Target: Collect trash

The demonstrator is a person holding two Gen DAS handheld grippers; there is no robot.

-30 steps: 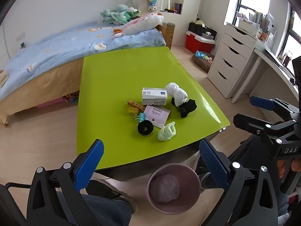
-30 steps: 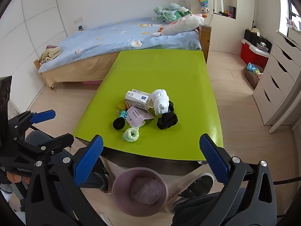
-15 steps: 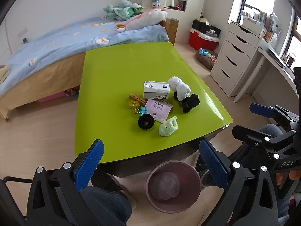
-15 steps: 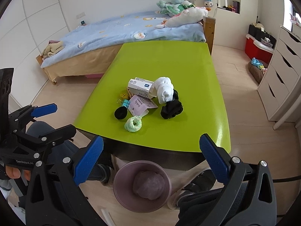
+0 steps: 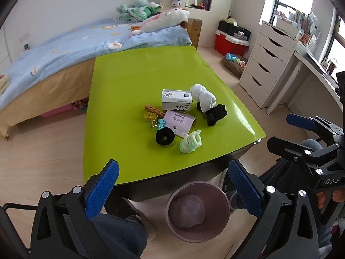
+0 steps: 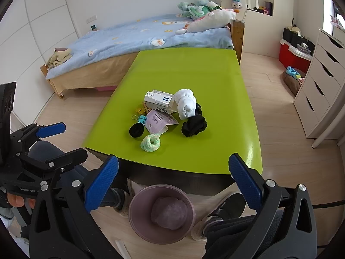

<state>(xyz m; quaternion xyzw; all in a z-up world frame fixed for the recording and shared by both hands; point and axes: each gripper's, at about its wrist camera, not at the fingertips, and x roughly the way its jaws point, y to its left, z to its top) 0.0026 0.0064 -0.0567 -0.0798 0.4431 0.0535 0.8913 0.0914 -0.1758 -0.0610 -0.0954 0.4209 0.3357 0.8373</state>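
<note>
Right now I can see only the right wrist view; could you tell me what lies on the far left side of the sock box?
Observer: A wooden clothespin lies flat on the table there, one end against the sock box.
Operator: Thank you. How does my right gripper look from outside?
Observer: The left wrist view shows the right gripper from the side, jaws apart, with nothing between them.
Operator: And what stands beyond the white drawers on my right?
Observer: A white desk runs along the wall just past the white drawers.
</note>
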